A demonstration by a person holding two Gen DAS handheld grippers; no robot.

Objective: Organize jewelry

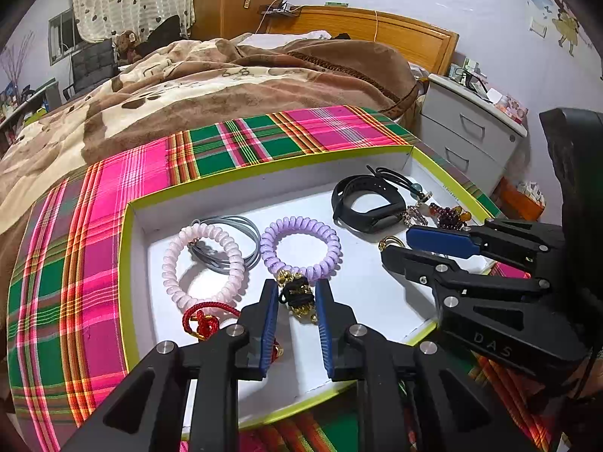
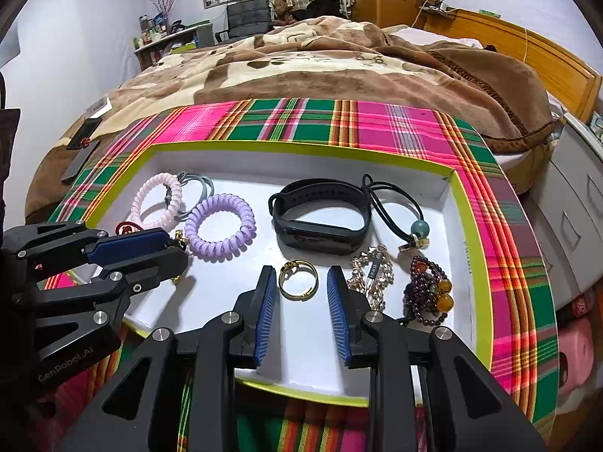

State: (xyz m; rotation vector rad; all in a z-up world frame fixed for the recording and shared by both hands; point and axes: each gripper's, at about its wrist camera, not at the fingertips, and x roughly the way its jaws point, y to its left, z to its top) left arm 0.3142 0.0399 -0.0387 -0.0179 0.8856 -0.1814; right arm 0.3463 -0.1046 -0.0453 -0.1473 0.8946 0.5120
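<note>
A white tray (image 1: 125, 282) with a yellow-green rim (image 2: 301, 147) holds the jewelry. My left gripper (image 1: 296, 288) is open low over it. A black and gold beaded piece (image 1: 297, 297) lies on the tray floor between the tips. A pink spiral tie (image 1: 169, 275), a purple spiral tie (image 1: 301, 222) and a red knotted cord (image 1: 205, 324) lie close by. My right gripper (image 2: 299, 282) is open, with a gold ring (image 2: 297, 297) lying loose between its fingers. Beyond the ring sits a black wristband (image 2: 324, 241). A chain bracelet (image 2: 371, 275) and dark beads (image 2: 422, 293) lie to its right.
The tray rests on a pink and green plaid cloth (image 2: 414, 128) on a bed with a brown blanket (image 1: 226, 86). A white drawer unit (image 1: 471, 132) stands to the right. Grey ties (image 1: 241, 226) and a black cord with a teal bead (image 2: 419, 228) also lie in the tray.
</note>
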